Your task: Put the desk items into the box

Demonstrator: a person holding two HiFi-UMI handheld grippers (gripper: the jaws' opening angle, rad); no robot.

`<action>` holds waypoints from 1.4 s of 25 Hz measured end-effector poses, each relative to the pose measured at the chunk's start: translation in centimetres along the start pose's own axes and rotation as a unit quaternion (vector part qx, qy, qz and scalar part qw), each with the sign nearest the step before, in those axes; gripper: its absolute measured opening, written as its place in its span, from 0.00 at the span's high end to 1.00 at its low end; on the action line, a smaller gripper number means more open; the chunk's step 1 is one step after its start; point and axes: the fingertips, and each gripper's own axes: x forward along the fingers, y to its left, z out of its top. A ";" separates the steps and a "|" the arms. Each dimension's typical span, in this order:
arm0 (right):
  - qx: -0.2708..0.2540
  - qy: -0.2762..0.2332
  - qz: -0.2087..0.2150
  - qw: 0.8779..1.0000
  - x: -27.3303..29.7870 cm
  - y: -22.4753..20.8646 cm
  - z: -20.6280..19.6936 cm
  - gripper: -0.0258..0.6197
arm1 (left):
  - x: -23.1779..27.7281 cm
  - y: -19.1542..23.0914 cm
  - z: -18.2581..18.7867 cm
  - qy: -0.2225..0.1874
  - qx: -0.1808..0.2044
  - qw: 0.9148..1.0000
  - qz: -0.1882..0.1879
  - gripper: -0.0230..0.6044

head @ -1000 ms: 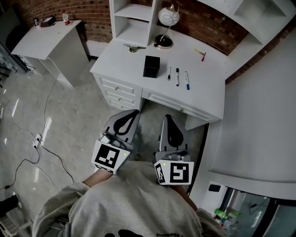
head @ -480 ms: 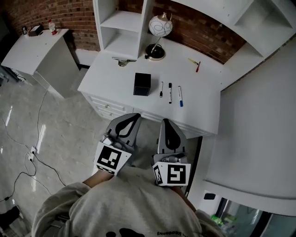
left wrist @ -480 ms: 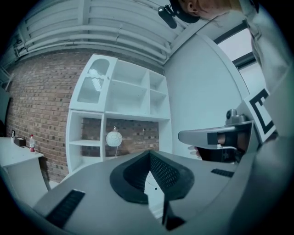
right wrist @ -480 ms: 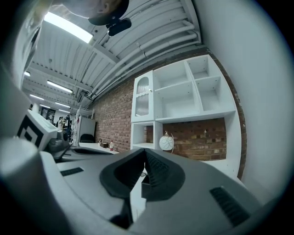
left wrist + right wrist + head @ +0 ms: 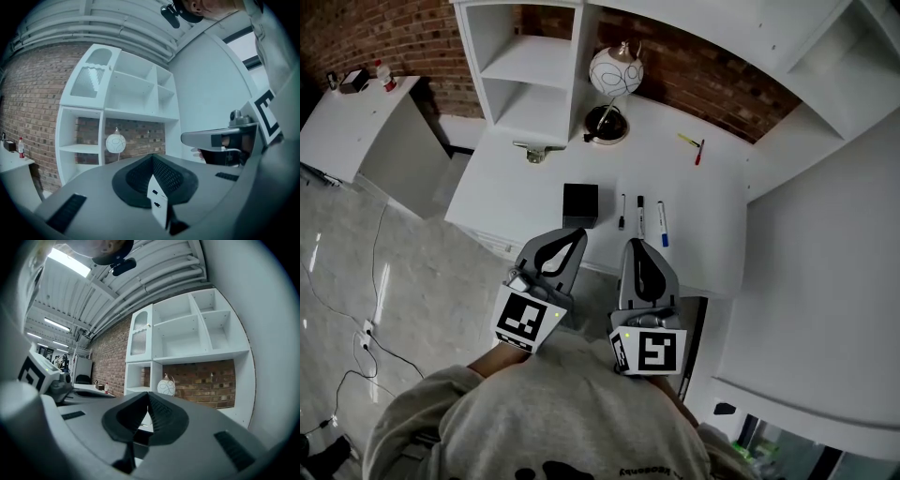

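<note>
**Task items.** The black box (image 5: 580, 204) is found standing on the white desk (image 5: 506, 197), close to the near edge. Just right of the box, three writing items are laid side by side and apart from one another: a short dark pen (image 5: 622, 211), a black-capped marker (image 5: 639, 214) and a blue marker (image 5: 662, 223). At the far right of the desk, a small yellow item (image 5: 688, 140) and a small red item (image 5: 699, 153) are seen close together. Their kind cannot be determined. A small metal object (image 5: 536, 150) is noted far left of the box, and a globe lamp (image 5: 611, 73) is placed beyond it, beside the white shelf unit (image 5: 511, 75).

**Tools.** The left gripper (image 5: 575, 232) and the right gripper (image 5: 637, 244) are held level, side by side, at the near edge of the desk. The left gripper's jaws are pressed together with nothing pinched, as is confirmed in its own view. The right gripper's jaws are likewise pressed together and empty. Neither gripper is in contact with the box or the pens.

**Surroundings.** A side table (image 5: 356, 117) with a red-capped bottle (image 5: 384, 73) is observed far left. Cables (image 5: 366, 319) are seen on the floor.
</note>
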 end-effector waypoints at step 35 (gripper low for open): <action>-0.038 0.021 0.011 0.999 9.6 -4.1 -7.3 0.93 | 10.1 3.3 -4.9 0.007 0.063 0.997 -0.049 0.95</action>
